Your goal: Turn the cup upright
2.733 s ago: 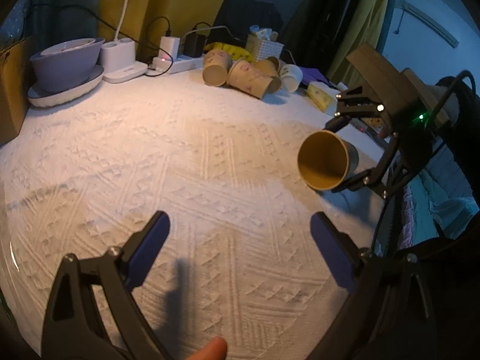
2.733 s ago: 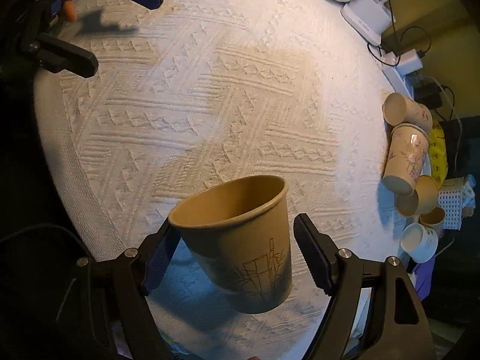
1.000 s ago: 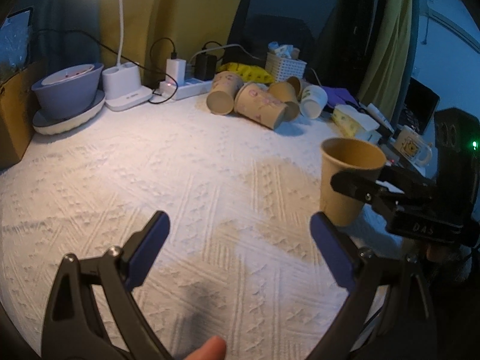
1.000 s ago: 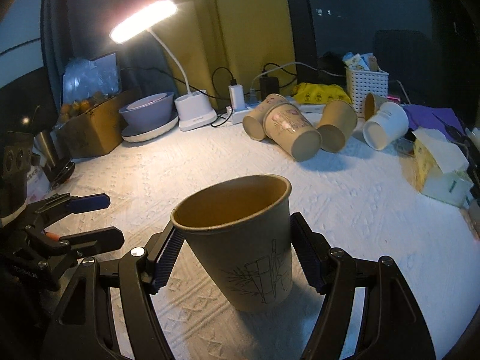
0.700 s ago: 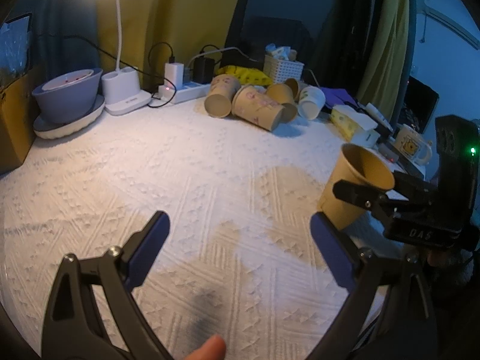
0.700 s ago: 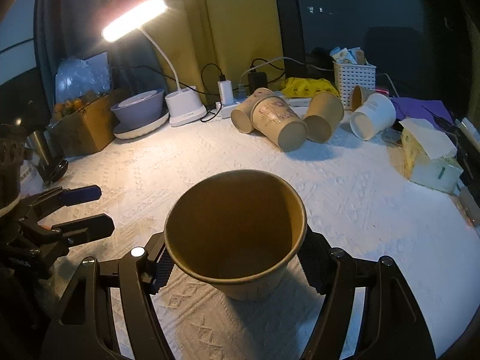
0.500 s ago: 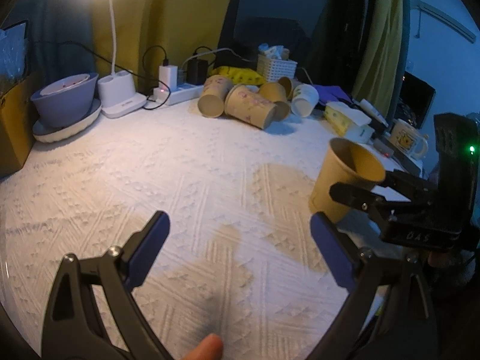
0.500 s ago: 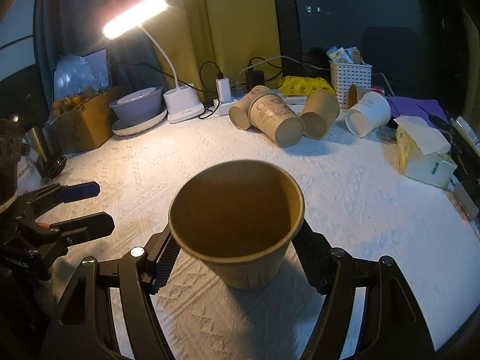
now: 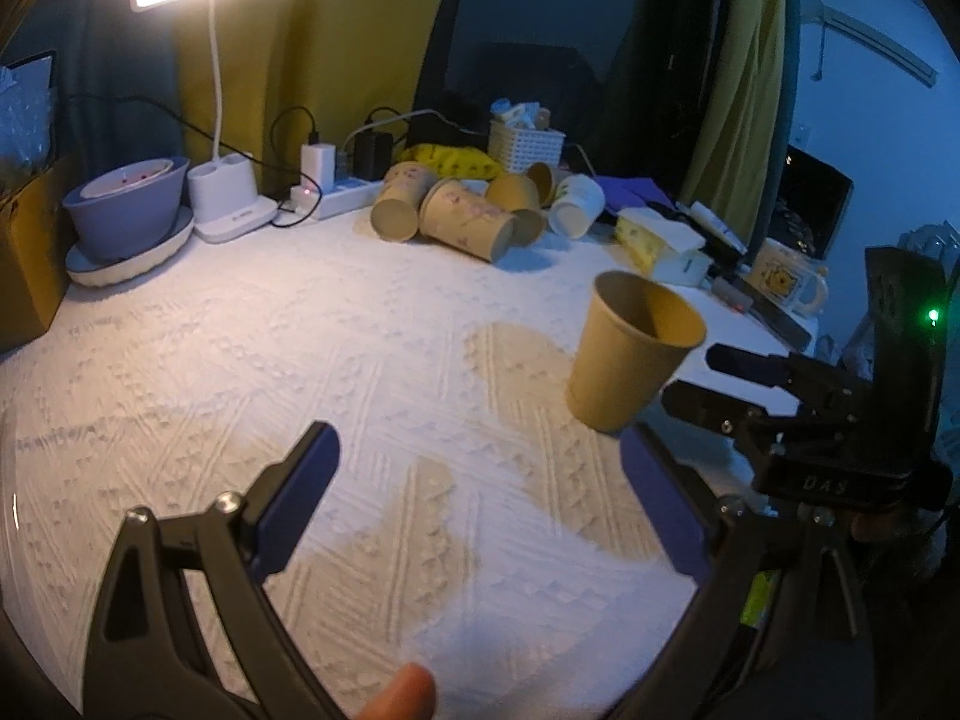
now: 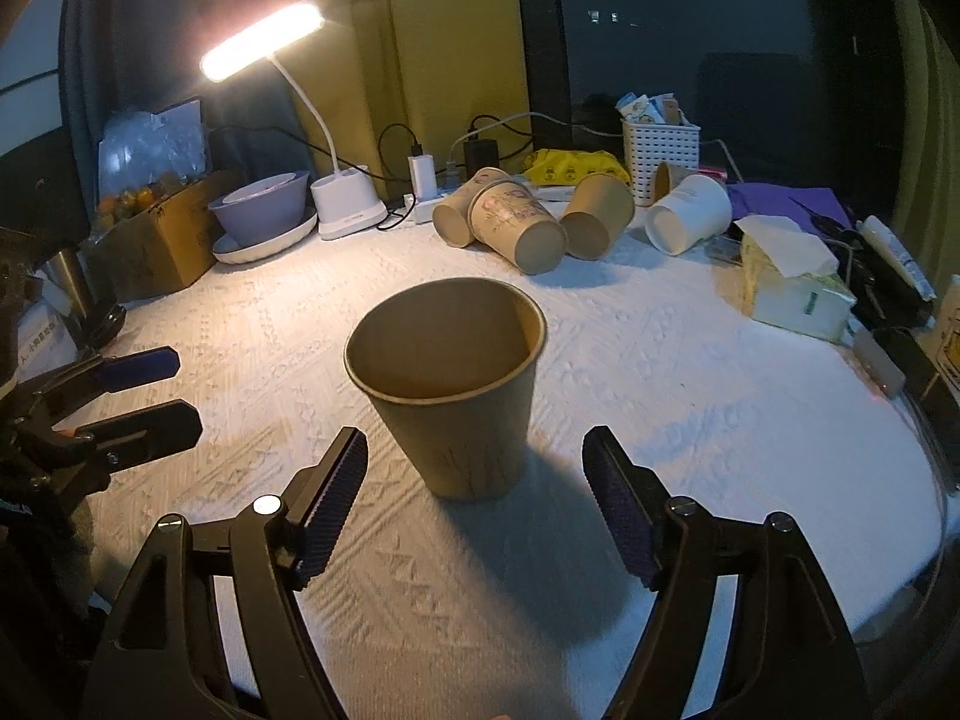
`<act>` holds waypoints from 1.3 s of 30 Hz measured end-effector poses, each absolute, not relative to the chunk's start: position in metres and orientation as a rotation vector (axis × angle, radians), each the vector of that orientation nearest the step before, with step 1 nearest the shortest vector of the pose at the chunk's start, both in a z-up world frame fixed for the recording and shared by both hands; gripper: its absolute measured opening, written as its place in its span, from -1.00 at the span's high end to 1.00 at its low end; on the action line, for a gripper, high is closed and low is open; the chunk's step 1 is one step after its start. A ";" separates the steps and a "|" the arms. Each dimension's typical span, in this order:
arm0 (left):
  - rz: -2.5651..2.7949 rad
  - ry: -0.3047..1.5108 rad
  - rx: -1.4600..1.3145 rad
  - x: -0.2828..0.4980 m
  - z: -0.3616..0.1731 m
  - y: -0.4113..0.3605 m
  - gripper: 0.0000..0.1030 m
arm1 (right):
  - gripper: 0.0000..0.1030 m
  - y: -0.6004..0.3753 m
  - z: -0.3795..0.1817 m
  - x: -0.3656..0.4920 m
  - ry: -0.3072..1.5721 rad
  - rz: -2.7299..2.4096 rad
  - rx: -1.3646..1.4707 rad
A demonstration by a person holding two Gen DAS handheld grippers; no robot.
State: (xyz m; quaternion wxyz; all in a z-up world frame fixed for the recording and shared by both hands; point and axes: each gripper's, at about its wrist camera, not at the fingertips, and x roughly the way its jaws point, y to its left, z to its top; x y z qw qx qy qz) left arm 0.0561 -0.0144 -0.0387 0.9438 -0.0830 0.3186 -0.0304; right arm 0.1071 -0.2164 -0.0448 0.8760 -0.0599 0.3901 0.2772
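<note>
The paper cup (image 10: 450, 390) is standing mouth-up on the white cloth-covered table (image 10: 690, 372), just ahead of the right tongs (image 10: 474, 501), whose ridged pads are spread wide on either side of it without touching it. The left tongs (image 9: 480, 492) are hanging open and empty too, with the cup ahead of them and off to their right. The flip looks done, so the risk now lies in the pull-back: the cup is thin, light brown paper, tapering to a narrow base under a wider rolled rim, and it is sitting on a quilted cloth with raised zigzag ridges, which is probably giving it an uneven footing. A pad clipping the wall as the right tongs draw away could tip it over again, and in the left wrist view it seems to be leaning slightly, though the fisheye may be exaggerating that. Beyond both tongs, near the far edge, a cluster of tipped paper cups (image 10: 516, 228) is lying on its sides beside a white cup (image 10: 690, 222), a ribbed plastic basket (image 10: 660, 156) and a soft tissue pack (image 10: 792, 288); none of these are close enough to interfere.
</note>
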 end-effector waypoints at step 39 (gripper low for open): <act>0.091 0.261 -0.001 -0.018 0.093 -0.056 -0.86 | -0.50 -0.238 0.093 0.048 0.517 0.496 -0.140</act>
